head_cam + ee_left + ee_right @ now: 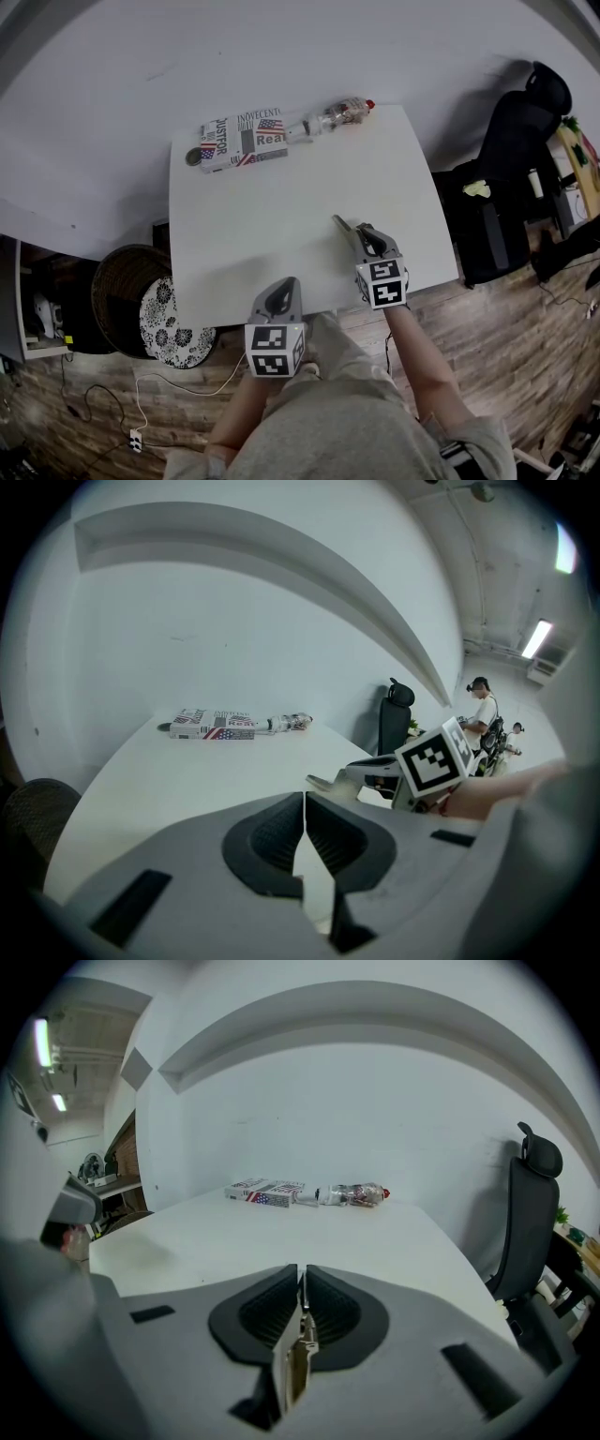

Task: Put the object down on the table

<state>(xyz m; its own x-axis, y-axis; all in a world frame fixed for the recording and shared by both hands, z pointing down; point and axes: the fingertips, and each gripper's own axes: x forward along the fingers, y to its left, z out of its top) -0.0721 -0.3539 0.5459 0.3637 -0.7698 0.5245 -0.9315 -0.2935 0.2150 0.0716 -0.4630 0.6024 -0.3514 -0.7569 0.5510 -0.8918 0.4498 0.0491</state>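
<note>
Above the table (281,234), the thin object (296,1358) pinched by the near-closed jaws of the right hand-held gripper (368,242) should be lowered to contact before release, the left hand-held gripper (303,808) being shut and empty.

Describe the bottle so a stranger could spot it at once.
Look at the white table, along its far edge by the wall. A flat box printed with flags lies there, and the bottle lies on its side at the box's right end: clear, rounded, with a red cap.

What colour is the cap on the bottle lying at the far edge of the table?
Red. The cap shows best in the head view.
</note>
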